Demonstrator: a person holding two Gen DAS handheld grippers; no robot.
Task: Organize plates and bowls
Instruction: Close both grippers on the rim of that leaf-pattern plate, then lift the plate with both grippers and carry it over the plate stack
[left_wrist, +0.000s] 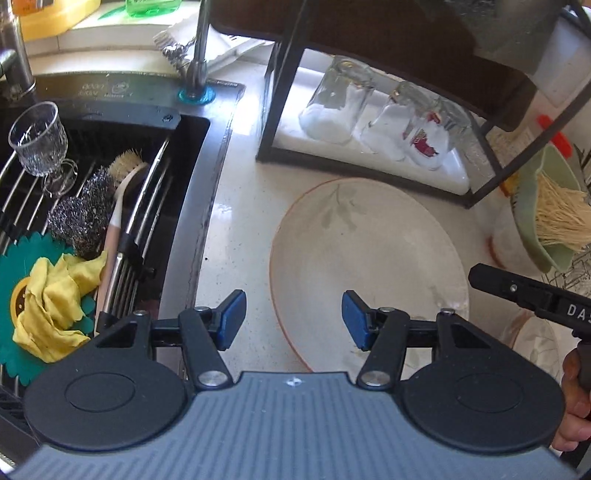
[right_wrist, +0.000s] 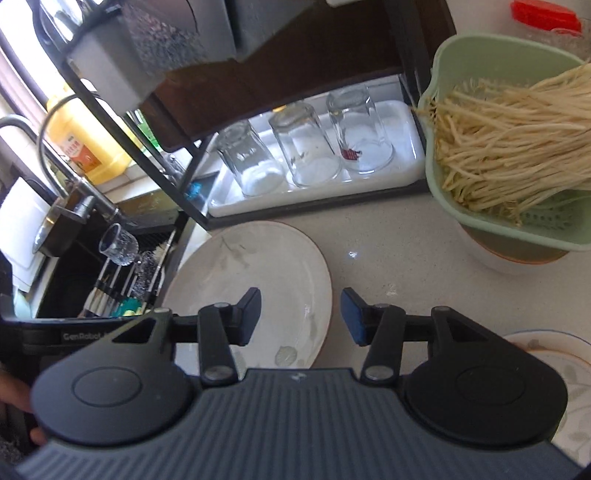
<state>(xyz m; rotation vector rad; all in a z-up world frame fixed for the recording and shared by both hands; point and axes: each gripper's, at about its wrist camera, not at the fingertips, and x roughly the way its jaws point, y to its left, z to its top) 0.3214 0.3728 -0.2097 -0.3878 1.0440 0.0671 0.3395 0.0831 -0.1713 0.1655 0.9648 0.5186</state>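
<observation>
A large white plate (left_wrist: 365, 266) with grey leaf prints and an orange rim lies flat on the pale counter. My left gripper (left_wrist: 293, 319) hovers open over its left rim, which passes under the gap between the blue pads without touching them. In the right wrist view the same plate (right_wrist: 258, 266) has its right rim under my open right gripper (right_wrist: 301, 317), which holds nothing. A second patterned plate (right_wrist: 576, 369) shows at the lower right, partly hidden by the gripper body. A white bowl (right_wrist: 491, 254) stands under a green colander.
The green colander (right_wrist: 509, 147) is full of bean sprouts. Three upturned glasses stand on a white tray (right_wrist: 406, 173) under a black rack (left_wrist: 273, 110). At the left is the black sink (left_wrist: 177, 206) with a stemmed glass (left_wrist: 38, 140), scourers, brush and yellow cloth.
</observation>
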